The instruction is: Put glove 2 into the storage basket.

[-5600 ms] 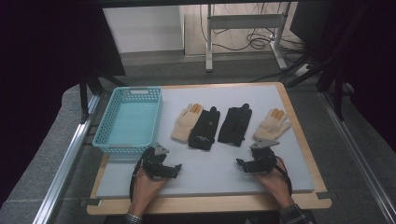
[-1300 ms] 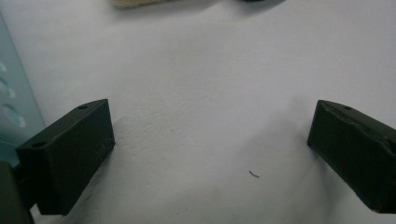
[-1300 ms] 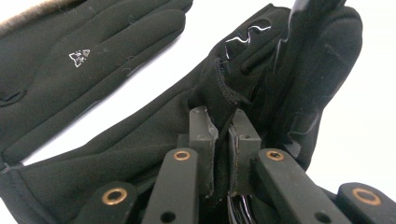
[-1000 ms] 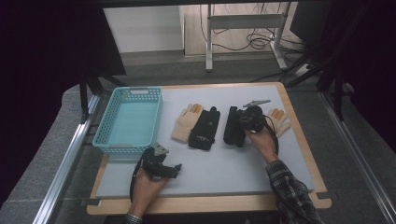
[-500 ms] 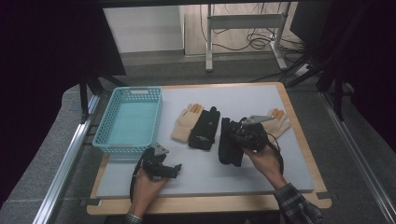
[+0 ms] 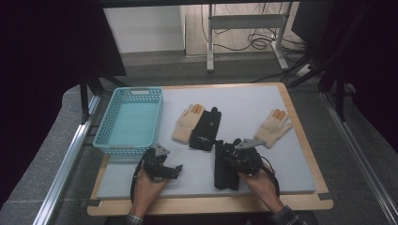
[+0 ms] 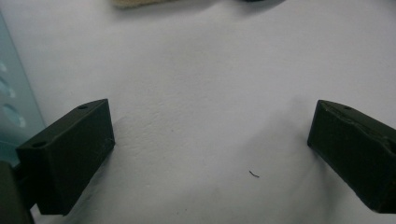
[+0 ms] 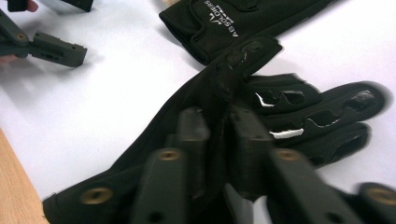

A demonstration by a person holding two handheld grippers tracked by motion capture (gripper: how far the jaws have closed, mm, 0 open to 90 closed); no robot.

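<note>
Nearest, by the front edge of the white worktop [image 6: 281, 180]: left tongs [image 6: 174, 169] spread wide over bare surface, gripping nothing; right tongs [image 8: 218, 121] just eased slightly apart, yet with a raised fold of the black fabric glove [image 6: 224, 171] caught between the pads. Dragged out of the row towards the person a moment ago, now lying alone at the near side. Likely about to be let go here for sorting or pairing. Further back, unmoved: second black glove with white lettering [image 6: 205, 129] touching a cream knitted glove with orange fingertips [image 6: 187, 124], matching cream glove [image 6: 273, 126] at far right, empty turquoise plastic basket [image 6: 126, 146] at left.
</note>
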